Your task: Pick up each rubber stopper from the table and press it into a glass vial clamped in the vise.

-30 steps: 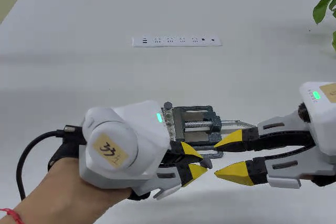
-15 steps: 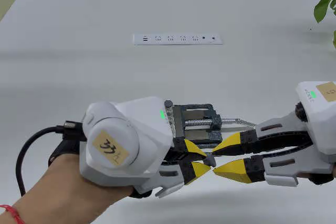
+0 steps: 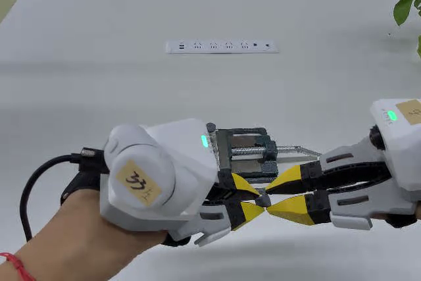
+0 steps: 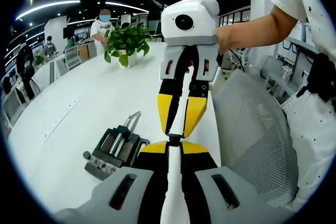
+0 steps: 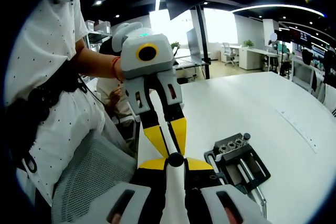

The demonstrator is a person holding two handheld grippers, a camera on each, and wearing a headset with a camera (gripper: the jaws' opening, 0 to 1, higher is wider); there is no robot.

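The small, dark, round rubber stopper [image 3: 263, 200] is up in the air, just in front of the gray metal vise [image 3: 248, 156]. The left gripper [image 3: 255, 199] and right gripper [image 3: 271, 200] meet tip to tip, and both look pinched on it. The clear glass vials [image 5: 230, 146] stand in a row on the vise's left side, nearer the left gripper.

A left hand [image 3: 72, 241] grips the left claw [image 4: 174, 144], pointing at the right claw [image 5: 176, 162]. The two meet tip to tip, each pair of jaws narrowed onto one small dark stopper [image 3: 263, 200] between them.
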